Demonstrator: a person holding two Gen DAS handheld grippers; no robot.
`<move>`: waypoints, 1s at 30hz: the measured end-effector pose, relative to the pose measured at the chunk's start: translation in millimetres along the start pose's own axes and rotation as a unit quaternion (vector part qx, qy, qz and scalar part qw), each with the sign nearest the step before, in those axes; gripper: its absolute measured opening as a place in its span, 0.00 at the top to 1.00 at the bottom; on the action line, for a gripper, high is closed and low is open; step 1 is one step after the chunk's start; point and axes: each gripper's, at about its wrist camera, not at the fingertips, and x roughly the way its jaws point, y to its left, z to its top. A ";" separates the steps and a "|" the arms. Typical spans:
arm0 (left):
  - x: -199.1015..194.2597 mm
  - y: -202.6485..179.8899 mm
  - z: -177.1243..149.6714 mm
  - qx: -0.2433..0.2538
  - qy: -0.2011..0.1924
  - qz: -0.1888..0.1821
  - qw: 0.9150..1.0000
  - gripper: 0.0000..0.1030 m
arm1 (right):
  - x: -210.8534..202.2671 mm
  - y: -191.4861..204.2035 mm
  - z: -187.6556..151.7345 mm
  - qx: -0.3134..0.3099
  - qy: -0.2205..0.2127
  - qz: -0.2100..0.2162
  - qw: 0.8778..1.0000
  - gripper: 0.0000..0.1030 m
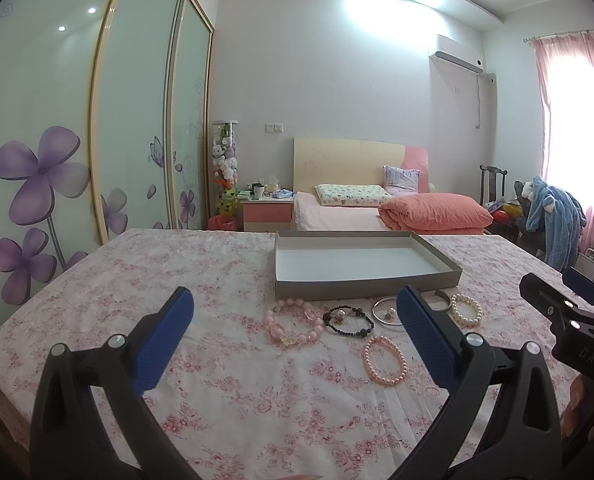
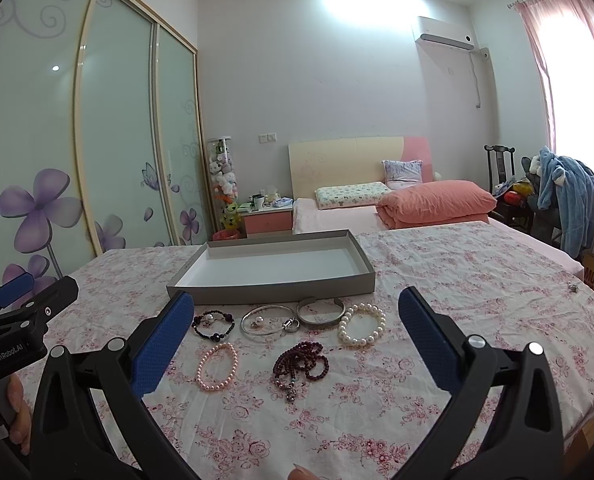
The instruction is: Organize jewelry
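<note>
An empty grey tray [image 1: 361,289] [image 2: 273,291] sits on the flowered cloth. In front of it lies loose jewelry: a large pink bead bracelet [image 1: 295,322], a black bead bracelet [image 1: 348,320] [image 2: 213,323], a silver bangle [image 1: 385,312] [image 2: 266,319], a grey cuff [image 2: 321,313], a white pearl bracelet [image 1: 465,310] [image 2: 361,325], a small pink pearl bracelet [image 1: 385,361] [image 2: 217,367] and a dark red bead string [image 2: 301,365]. My left gripper [image 1: 295,336] is open above the cloth, short of the pieces. My right gripper [image 2: 295,336] is open, short of the pieces.
The cloth covers a table [image 1: 137,280] whose edges fall off left and right. A small metal piece [image 2: 573,288] lies far right on the cloth. Behind are a bed [image 1: 377,208], a nightstand [image 1: 267,210] and a sliding wardrobe [image 1: 97,140].
</note>
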 end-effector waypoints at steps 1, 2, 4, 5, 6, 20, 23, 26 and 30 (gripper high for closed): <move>0.0 0.0 0.0 0.000 0.000 0.000 1.000 0.04 | 0.0 -0.1 0.0 0.000 0.000 0.000 1.000 0.02; 0.1 0.0 -0.1 0.000 0.000 0.000 1.000 0.04 | 0.0 -0.1 -0.1 0.000 0.000 0.000 1.000 0.02; 0.2 0.1 -0.1 0.000 0.001 0.000 1.000 0.04 | 0.1 -0.2 -0.1 0.000 0.000 0.000 1.000 0.02; 0.2 0.1 0.0 0.000 0.001 0.000 1.000 0.04 | 0.1 -0.4 -0.2 0.000 0.000 0.000 1.000 0.02; 0.1 -0.1 -0.6 0.000 0.001 0.000 1.000 0.04 | 0.2 -0.5 -0.2 0.001 0.001 0.000 1.000 0.02; 4.1 -2.6 -8.2 -0.001 0.002 -0.001 1.000 0.04 | 1.1 -0.4 -1.2 0.001 0.001 0.000 1.000 0.02; 4.5 -3.2 -10.4 -0.001 0.003 -0.001 1.000 0.04 | 1.4 -0.5 -1.2 0.001 0.002 0.000 1.000 0.02; 4.7 -3.2 -10.4 -0.001 0.003 -0.001 1.000 0.04 | 1.6 -0.4 -1.2 0.001 0.002 0.000 1.000 0.02; 4.9 -3.7 -11.9 -0.001 0.004 -0.001 1.000 0.04 | 1.8 -0.3 -1.3 0.001 0.002 0.000 1.000 0.02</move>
